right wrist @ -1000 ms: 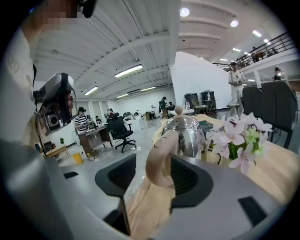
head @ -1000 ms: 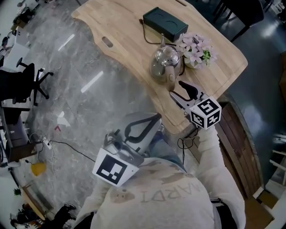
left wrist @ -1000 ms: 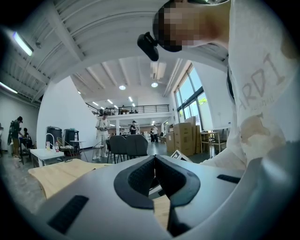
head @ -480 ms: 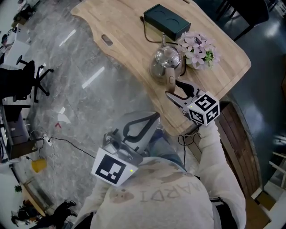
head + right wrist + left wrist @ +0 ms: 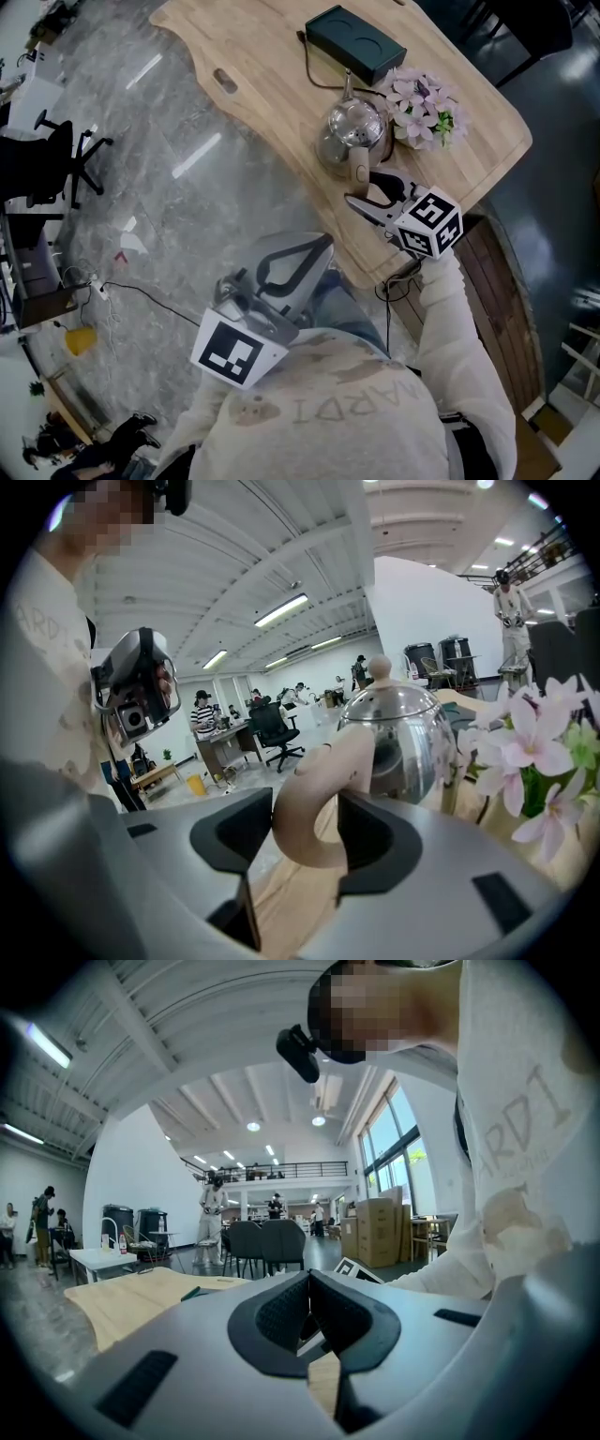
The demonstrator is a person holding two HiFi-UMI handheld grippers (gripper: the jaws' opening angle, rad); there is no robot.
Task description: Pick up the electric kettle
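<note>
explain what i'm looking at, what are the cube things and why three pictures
No robot: a person holds a right hand-held gripper and a left hand-held gripper; the marker cubes belong to them. The head view looks down from the person's head; the other two cameras ride on those tools. On the wooden table stand a steel kettle, a dark box and pink flowers. The right one is open around the kettle's handle; the left is shut and empty, near the body.

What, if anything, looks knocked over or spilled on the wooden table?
Nothing stands out. The electric kettle stands upright with its lid on, beside the upright pink flowers. No spill shows on the table. The right gripper has open jaws either side of the kettle's handle.
</note>
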